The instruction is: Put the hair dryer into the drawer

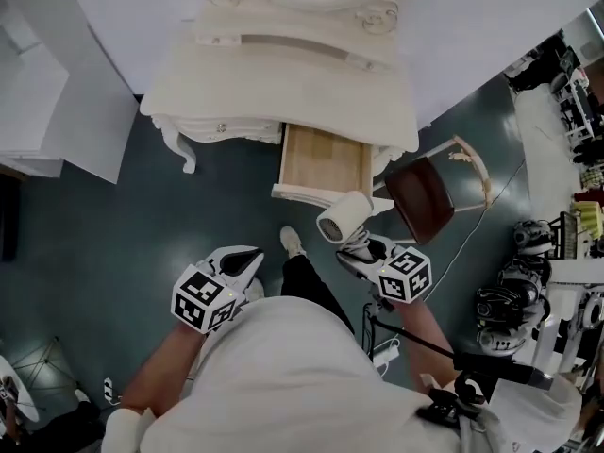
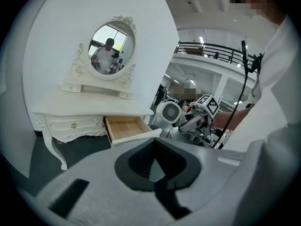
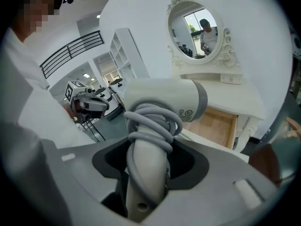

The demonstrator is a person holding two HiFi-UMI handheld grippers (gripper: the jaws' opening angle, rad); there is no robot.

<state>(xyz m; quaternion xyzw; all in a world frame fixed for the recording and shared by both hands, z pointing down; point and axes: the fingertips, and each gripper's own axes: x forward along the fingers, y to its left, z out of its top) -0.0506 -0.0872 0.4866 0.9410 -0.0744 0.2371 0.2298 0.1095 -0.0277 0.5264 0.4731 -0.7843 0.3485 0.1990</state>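
A white hair dryer [image 1: 344, 217] with its grey cord wound round the handle is in my right gripper [image 1: 357, 244], whose jaws are shut on the handle. In the right gripper view the dryer [image 3: 160, 98] stands upright, barrel lying across. It hangs just in front of the open wooden drawer [image 1: 300, 194] of the white dressing table [image 1: 283, 74]. The left gripper view shows the dryer's [image 2: 170, 112] round grille to the right of the drawer [image 2: 131, 136]. My left gripper [image 1: 253, 260] hangs lower left of the drawer, jaws together and holding nothing.
A brown-seated chair [image 1: 420, 196] stands right of the drawer, close to the right gripper. The table's oval mirror [image 2: 111, 44] reflects a person. Equipment and cables [image 1: 514, 300] crowd the right side. The person's foot [image 1: 293, 242] is below the drawer on the dark floor.
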